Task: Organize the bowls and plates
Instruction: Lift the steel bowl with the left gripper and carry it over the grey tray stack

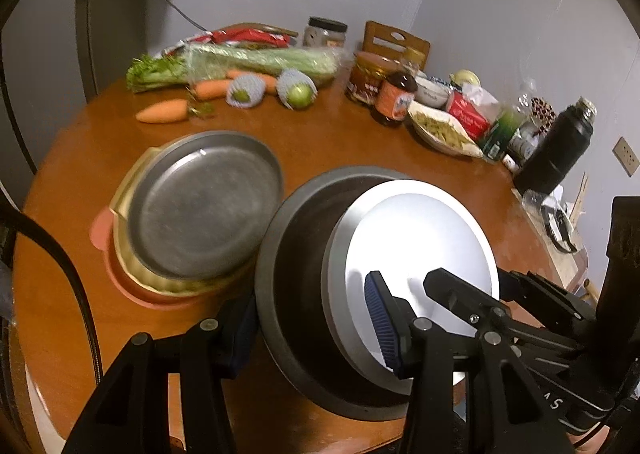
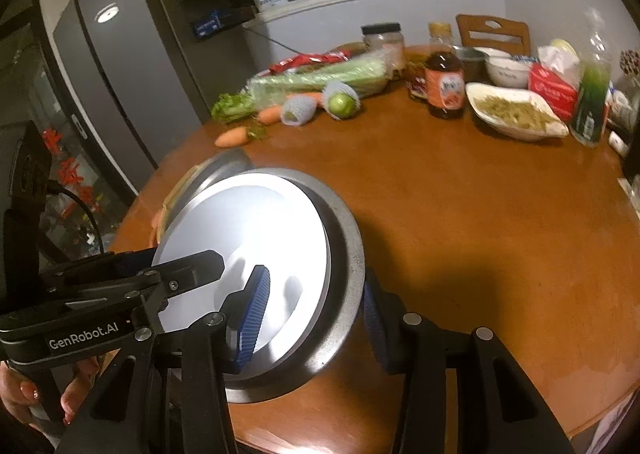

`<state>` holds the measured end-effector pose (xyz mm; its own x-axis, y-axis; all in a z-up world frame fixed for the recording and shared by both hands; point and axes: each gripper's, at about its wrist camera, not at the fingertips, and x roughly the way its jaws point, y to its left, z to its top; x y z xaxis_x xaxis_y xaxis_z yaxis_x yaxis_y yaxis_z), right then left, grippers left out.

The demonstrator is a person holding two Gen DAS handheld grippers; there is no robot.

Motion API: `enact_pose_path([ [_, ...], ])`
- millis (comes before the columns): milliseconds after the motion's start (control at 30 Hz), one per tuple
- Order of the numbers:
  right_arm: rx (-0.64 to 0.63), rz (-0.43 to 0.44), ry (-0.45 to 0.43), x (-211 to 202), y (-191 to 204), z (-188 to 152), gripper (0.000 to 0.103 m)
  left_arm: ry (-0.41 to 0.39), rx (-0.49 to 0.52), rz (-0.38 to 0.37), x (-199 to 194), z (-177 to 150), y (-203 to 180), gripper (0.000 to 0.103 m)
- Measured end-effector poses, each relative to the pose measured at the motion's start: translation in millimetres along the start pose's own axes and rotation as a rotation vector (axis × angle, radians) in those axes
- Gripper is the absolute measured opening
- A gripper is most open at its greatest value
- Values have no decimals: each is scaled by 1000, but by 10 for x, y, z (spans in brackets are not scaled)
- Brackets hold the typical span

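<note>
- Left gripper (image 1: pixel 310 330) clamping the near rim of a metal bowl (image 1: pixel 296 294); one blue pad sitting inside against the contents, the other outside the wall; jaws closed onto the rim, not released.
- Right gripper (image 2: pixel 312 306) gripping the opposite rim of the same bowl; inner pad (image 2: pixel 253 318) pressing on the inside, outer pad behind the wall; likewise clenched on the bowl.
- Appearing lifted and tilted between the two grippers, above the wooden table (image 1: pixel 320 142); not judged to be resting flat.
- Carrying a pale plate (image 1: pixel 424 254) nested inside the bowl, glaring under the light; free to slide if tilted further.
- Sitting just beside the bowl, to its left in the left wrist view: a stack with a grey metal plate (image 1: pixel 208 210) on top, a cream dish (image 1: pixel 124 214) beneath, a pink dish (image 1: pixel 104 230) lowest.
- Lying well apart at the far edge: carrots (image 1: pixel 162 111), celery (image 1: pixel 240 62), jars and bottles; not involved.
- Handling judgement: stiff, smooth metal, likely slippery under the pads; moderate weight with contents; thin rim offering the only hold, so gripping on opposite sides and keeping level seeming advisable; clatter and spilling of the nested plate being the main risk.
</note>
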<state>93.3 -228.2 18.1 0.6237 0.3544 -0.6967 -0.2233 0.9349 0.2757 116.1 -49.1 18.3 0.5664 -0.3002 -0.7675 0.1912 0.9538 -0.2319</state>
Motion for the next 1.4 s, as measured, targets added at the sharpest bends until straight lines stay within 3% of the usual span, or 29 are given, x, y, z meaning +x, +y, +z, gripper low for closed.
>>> enact_pose_path([
  [600, -86, 59, -32, 289, 680, 725, 46, -58, -61, 69, -259, 489, 647, 51],
  [1067, -128, 77, -26, 541, 909, 995, 46, -58, -88, 99, -222, 661, 904, 51],
  [1400, -147, 73, 14, 747, 972, 1002, 47, -9, -106, 116, 3, 639, 1056, 51],
])
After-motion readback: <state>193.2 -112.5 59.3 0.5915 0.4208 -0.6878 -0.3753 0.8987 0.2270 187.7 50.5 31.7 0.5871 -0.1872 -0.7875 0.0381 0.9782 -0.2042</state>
